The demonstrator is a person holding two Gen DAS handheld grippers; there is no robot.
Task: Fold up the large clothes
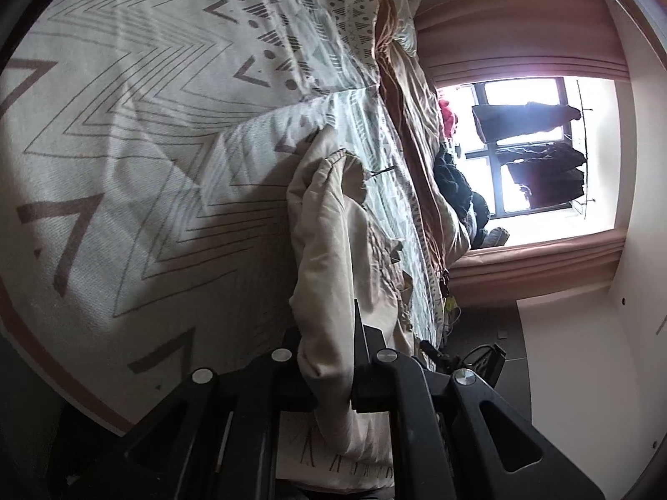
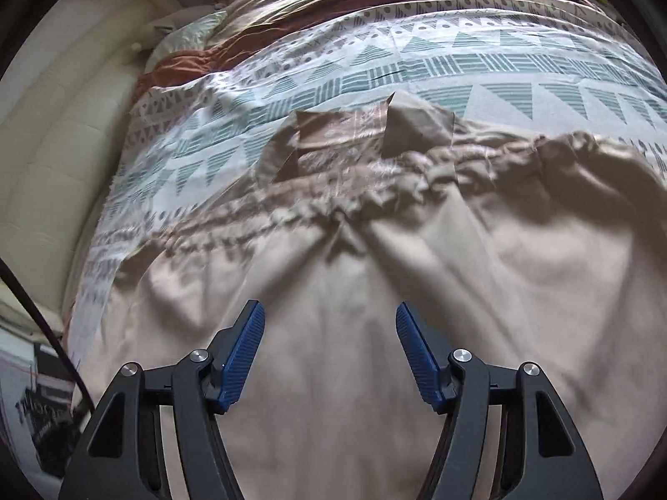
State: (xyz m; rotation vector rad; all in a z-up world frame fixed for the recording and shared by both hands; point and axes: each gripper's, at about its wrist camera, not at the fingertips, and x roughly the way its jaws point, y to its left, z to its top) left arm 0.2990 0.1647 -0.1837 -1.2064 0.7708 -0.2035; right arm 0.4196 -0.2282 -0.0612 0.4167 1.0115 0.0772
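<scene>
Left tool (image 1: 333, 358) clamps the beige garment (image 2: 354, 333) over a patterned bedspread (image 1: 125, 125); right tool (image 2: 330, 312) gapes apart.

Home bedroom, bed with patterned bedspread (image 1: 125, 133), padded headboard (image 2: 54, 158), pink curtains (image 1: 521, 29), window (image 1: 537, 146) with hanging clothes

The left gripper (image 1: 333, 375) is turned on its side with its black fingers (image 1: 362, 358) pinched tight on a bunched fold of beige garment (image 1: 333, 258), while the right gripper (image 2: 330, 354) sits level, its blue-padded fingers (image 2: 244, 358) spread wide apart above the cloth, gripping nothing.
</scene>
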